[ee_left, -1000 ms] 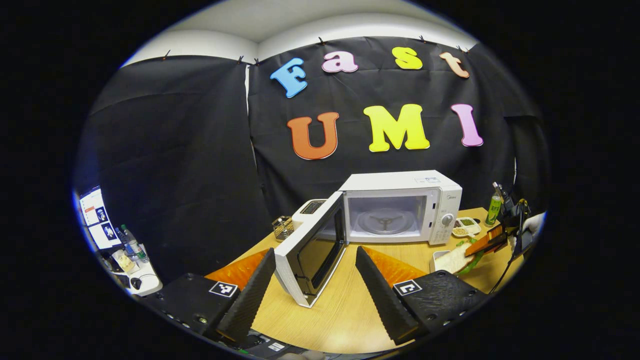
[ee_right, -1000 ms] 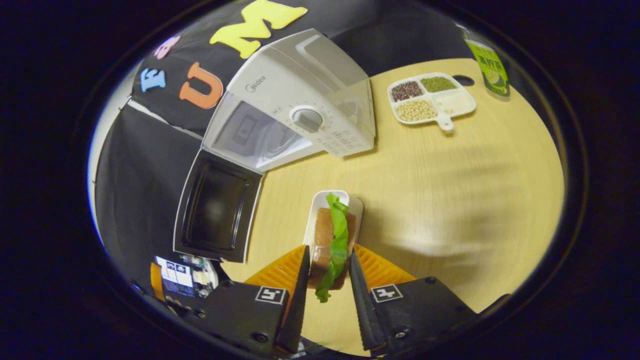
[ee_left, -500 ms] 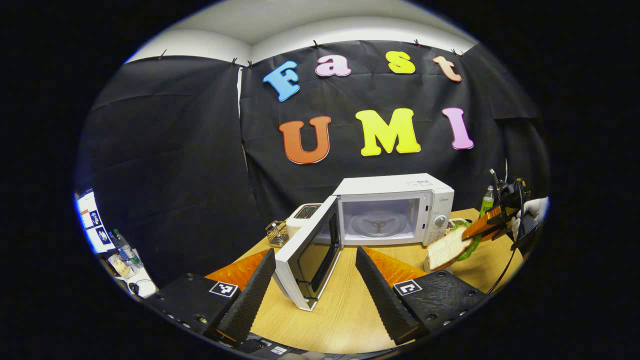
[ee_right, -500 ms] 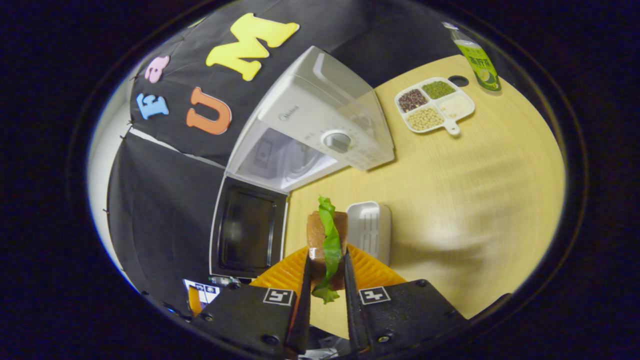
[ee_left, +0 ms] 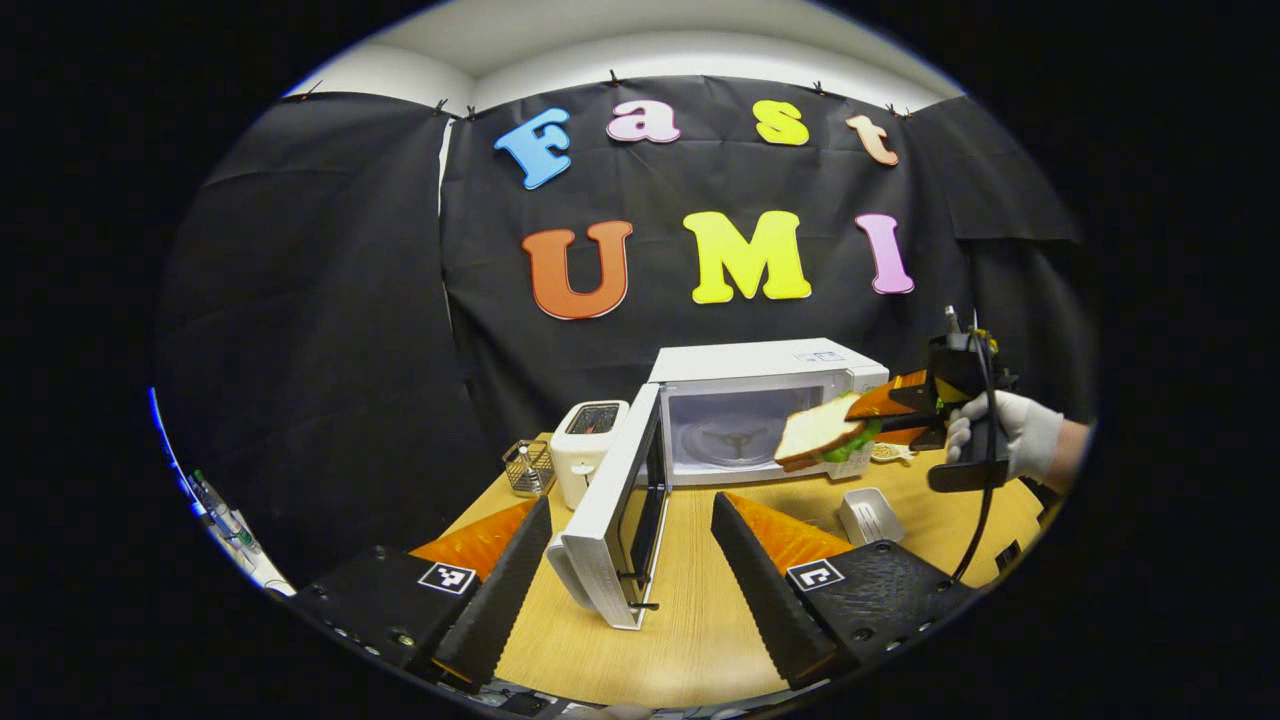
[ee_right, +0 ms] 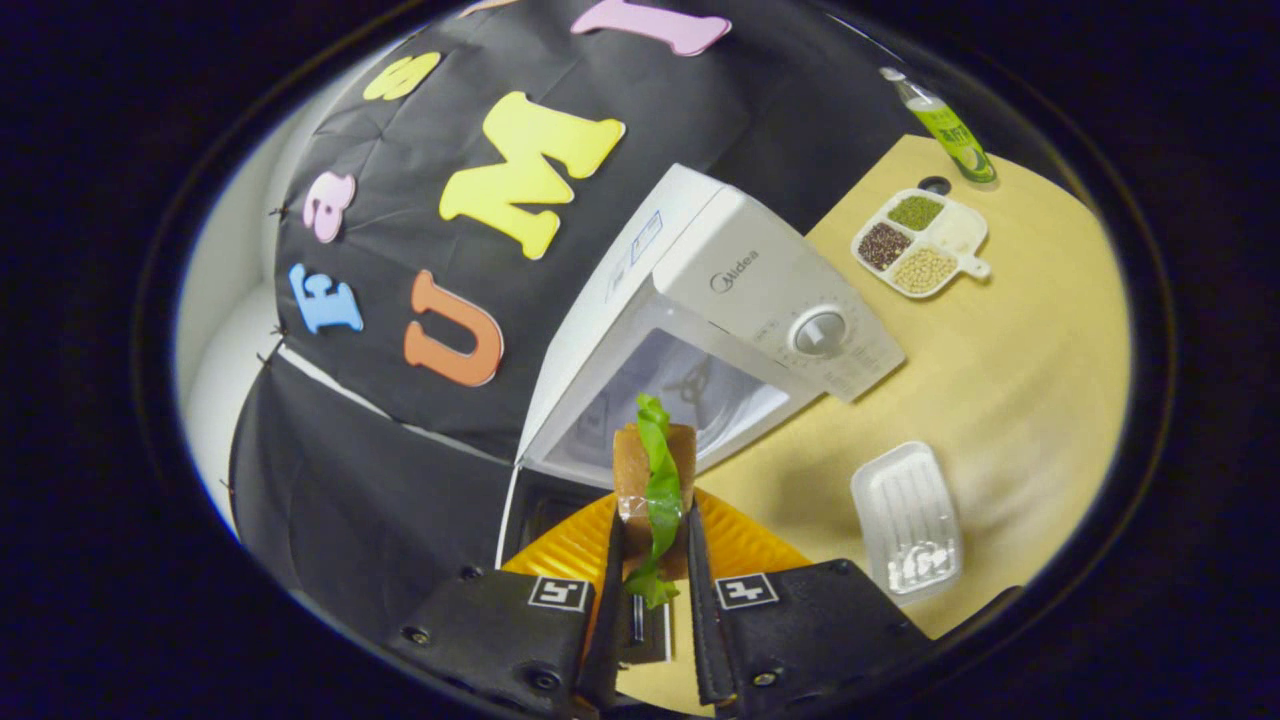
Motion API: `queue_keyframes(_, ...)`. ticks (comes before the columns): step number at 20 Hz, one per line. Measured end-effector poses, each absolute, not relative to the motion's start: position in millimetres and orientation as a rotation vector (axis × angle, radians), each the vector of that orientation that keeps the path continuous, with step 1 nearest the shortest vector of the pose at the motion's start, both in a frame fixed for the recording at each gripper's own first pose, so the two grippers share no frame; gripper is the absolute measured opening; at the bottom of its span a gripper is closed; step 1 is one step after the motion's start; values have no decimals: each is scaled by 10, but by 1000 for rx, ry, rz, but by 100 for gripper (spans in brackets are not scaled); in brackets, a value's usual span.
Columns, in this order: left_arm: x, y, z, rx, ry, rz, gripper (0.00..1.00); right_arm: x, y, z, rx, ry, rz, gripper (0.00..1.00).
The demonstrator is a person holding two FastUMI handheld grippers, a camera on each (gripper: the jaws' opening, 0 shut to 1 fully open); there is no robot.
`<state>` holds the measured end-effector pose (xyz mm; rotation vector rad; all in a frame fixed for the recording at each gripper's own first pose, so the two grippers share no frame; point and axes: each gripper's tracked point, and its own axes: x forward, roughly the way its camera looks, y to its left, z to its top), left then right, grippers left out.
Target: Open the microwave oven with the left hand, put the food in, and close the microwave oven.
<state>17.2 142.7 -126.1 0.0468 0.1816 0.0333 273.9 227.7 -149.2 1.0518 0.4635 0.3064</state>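
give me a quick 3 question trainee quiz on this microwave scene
1. True or false: the microwave door is shut.
2. What do the right tongs hold? A) sandwich B) bottle C) toaster
3. Fill in: the white tray the food came from lies on the ____.

Key: 1 false, the door stands open. 2 A, the sandwich, lifted in front of the oven's opening. 3 table. The left tongs are open and hold nothing.

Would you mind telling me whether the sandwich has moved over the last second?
Yes. The sandwich, held in the right tongs, has risen off the white tray and travelled toward the microwave, now hanging before its open cavity.
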Motion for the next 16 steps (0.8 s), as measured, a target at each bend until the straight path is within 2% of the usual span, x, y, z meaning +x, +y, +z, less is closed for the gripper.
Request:
queue_keyframes(6, 252, 1730, -1336, 87, 178, 38, 97, 3496, 2822, -1745, 1119, 313, 137, 33)
queue_keyframes(9, 275, 1820, -1453, 83, 200, 48, 97, 3854, 3064, -1795, 1156, 257, 104, 33)
queue_keyframes(14, 324, 1920, -1590, 72, 227, 66, 97, 4382, 3028, -2018, 1175, 172, -31, 33)
queue_keyframes(15, 326, 1913, -1626, 76, 231, 62, 97, 4444, 3046, -2041, 1181, 163, -32, 24)
queue_keyframes(16, 327, 1908, -1656, 77, 238, 62, 97, 4486, 3068, -2060, 1183, 153, -28, 33)
